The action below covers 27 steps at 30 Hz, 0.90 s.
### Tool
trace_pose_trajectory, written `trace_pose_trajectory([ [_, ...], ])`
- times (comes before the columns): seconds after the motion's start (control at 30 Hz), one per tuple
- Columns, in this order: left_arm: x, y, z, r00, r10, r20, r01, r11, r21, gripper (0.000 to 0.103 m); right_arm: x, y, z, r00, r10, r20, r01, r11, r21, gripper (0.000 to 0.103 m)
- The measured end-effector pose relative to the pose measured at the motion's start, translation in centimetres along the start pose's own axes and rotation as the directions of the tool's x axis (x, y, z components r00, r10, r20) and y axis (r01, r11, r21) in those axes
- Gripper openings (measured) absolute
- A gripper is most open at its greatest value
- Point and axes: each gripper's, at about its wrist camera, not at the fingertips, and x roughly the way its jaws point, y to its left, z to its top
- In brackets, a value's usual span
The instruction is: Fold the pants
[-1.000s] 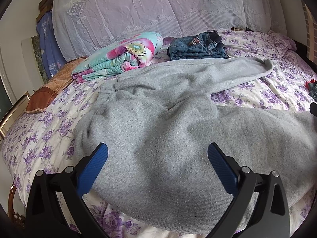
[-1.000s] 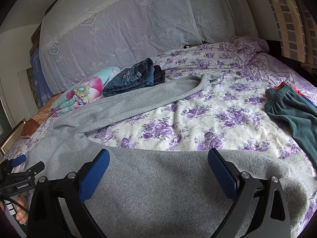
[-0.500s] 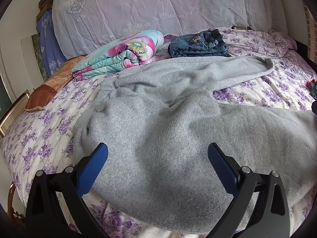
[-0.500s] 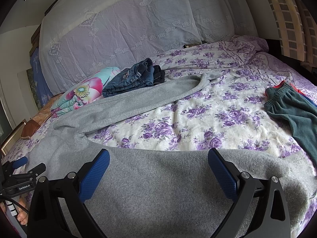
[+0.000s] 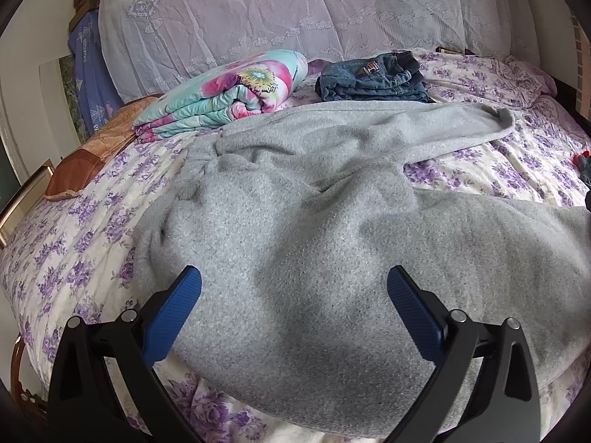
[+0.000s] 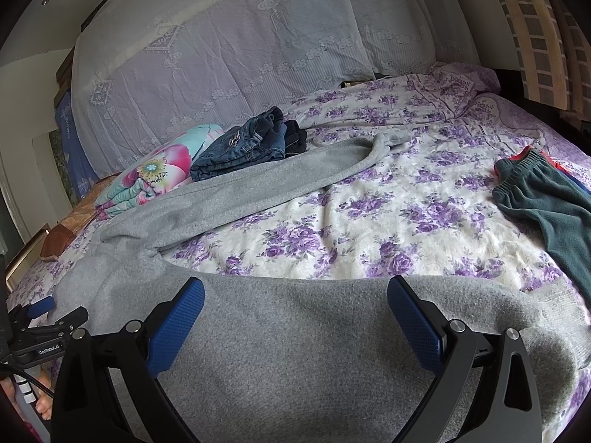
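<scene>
Barely any change over the last second: only a slight drift of the left wrist view, cloth untouched. Left gripper (image 5: 293,288) spread wide, empty, hovering over the seat of the gray sweatpants (image 5: 295,229); rumpled waistband ahead and left of the left finger (image 5: 173,313). Right gripper (image 6: 295,299) likewise spread wide, gripping nothing, poised above the near leg (image 6: 295,332), which runs crosswise under both fingers to a cuff beyond the right finger (image 6: 417,325). Past the fingertips, bare floral bedsheet (image 6: 369,221), then the far leg (image 6: 277,181) angling away, cuff curled. Right of the right finger, dark green garment (image 6: 546,206) well apart. Farther back, folded jeans (image 5: 369,77) just beside the far leg, rolled floral quilt (image 5: 229,92), lace cover (image 5: 295,7). Judging by that stillness, no fold begun yet; legs splayed apart, likely needing to be brought together first.
</scene>
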Motion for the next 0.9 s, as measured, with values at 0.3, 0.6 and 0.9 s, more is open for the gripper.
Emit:
trace_pose_trajectory([
  [0.3, 0.6, 1.3, 0.7, 1.000, 0.017, 0.009, -0.017, 1.000, 0.008, 0.098, 0.0, -0.2, -0.2, 0.999, 0.035, -0.021, -0.034, 0.998, 0.043, 0.100],
  [0.6, 6.2, 7.1, 10.7, 0.992, -0.124, -0.034, 0.116, 0.976, -0.186, 0.098, 3.6, -0.2, 8.2, 0.989, 0.102, -0.103, -0.096, 0.994, 0.059, 0.100],
  [0.9, 18.5, 12.3, 10.4, 0.951, -0.177, -0.255, 0.080, 0.934, -0.349, 0.098, 14.6, -7.8, 15.4, 0.966, -0.152, -0.210, 0.201, 0.952, 0.233, 0.088],
])
